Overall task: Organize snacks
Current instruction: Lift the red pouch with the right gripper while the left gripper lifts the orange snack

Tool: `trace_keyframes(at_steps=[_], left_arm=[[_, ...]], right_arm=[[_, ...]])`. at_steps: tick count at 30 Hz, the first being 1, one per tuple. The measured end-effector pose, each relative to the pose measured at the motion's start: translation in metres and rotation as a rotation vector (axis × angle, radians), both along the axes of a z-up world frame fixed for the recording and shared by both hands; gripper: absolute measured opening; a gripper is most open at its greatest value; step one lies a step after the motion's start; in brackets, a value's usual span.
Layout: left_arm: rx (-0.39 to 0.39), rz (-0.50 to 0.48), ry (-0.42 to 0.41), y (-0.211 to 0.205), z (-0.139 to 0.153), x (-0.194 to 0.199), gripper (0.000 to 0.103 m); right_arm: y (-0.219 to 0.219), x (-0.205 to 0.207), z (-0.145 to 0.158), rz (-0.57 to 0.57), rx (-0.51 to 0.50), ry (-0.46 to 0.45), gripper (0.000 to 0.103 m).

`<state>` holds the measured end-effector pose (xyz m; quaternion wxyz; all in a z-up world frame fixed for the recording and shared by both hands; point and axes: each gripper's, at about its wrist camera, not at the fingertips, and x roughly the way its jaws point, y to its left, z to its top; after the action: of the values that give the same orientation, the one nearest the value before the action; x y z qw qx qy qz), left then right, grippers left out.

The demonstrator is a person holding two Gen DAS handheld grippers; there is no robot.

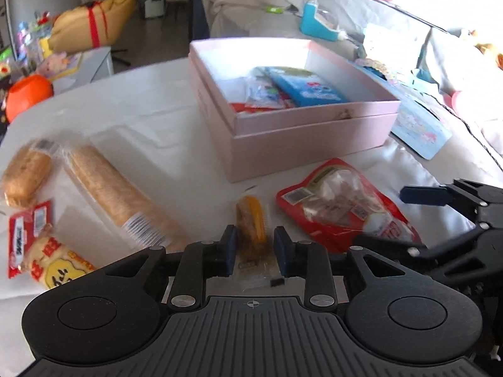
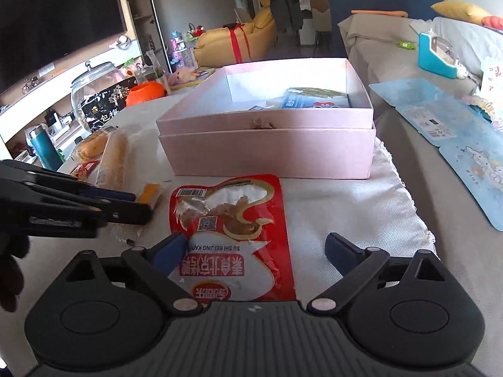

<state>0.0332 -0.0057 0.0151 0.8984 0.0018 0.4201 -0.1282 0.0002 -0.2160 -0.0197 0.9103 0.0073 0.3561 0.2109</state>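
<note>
A pink box (image 1: 314,132) stands open on the white table, with several snack packets inside; it also shows in the right wrist view (image 2: 267,144). My left gripper (image 1: 254,245) has its jaws narrowly apart on either side of a small yellow snack bar (image 1: 251,220) lying on the table; I cannot tell if the pads touch it. My right gripper (image 2: 256,251) is open, straddling the lower part of a red snack pouch (image 2: 232,229) that lies flat; the pouch also shows in the left wrist view (image 1: 342,207).
Left of the bar lie a long wrapped cracker roll (image 1: 116,198), a bun (image 1: 25,176) and a red-yellow packet (image 1: 41,248). A blue card (image 2: 465,144) lies right of the box. An orange bowl (image 2: 144,92) and a glass jar (image 2: 94,94) stand at the back left.
</note>
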Motion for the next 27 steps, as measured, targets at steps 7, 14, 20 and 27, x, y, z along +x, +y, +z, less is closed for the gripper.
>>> trace_keyframes(at_steps=[7,14,20,27], left_arm=[[-0.044,0.006,0.001,0.015,0.003,-0.024,0.029],[-0.018,0.080,0.030,0.032,0.008,-0.065,0.029],[-0.056,0.104,0.026,0.035,0.007,-0.070,0.030],[-0.084,0.119,0.000,0.037,0.004,-0.076,0.030]], right_arm=[[0.011,0.000,0.000,0.062,-0.086,0.003,0.103],[0.025,-0.001,0.000,0.100,-0.174,-0.001,0.103],[0.045,0.014,0.002,0.137,-0.167,0.010,0.103],[0.058,0.019,0.008,0.165,-0.176,0.001,0.076]])
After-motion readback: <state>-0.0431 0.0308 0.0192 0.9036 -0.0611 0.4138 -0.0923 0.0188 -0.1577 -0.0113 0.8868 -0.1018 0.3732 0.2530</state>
